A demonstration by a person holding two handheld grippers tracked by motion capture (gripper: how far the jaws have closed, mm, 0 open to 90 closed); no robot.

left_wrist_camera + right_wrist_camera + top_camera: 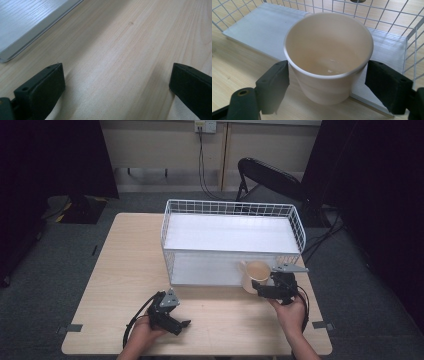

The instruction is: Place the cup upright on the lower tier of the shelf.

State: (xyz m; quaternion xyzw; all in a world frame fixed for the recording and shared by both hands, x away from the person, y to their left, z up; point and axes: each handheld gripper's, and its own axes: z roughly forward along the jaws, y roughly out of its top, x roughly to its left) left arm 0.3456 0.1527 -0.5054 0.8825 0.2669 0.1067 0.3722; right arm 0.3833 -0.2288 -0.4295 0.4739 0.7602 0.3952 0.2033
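My right gripper [327, 82] has its two black jaws spread around a cream cup [329, 55], one on each side of its wall. They look close to the wall, perhaps just touching; I can't tell whether they press it. The cup is upright and empty, its mouth open to the camera. In the high view the cup [256, 275] sits at the near right corner of a white wire basket [230, 210], just outside its front wall, so I judge it is being brought here to go in over the rim. The basket's white floor [230, 232] is bare.

My left gripper [117, 82] has its jaws wide apart with nothing between them, low over the pale wooden table [125, 50]. In the high view it [181, 324] rests near the front edge, well apart from the cup, idle and out of the way.
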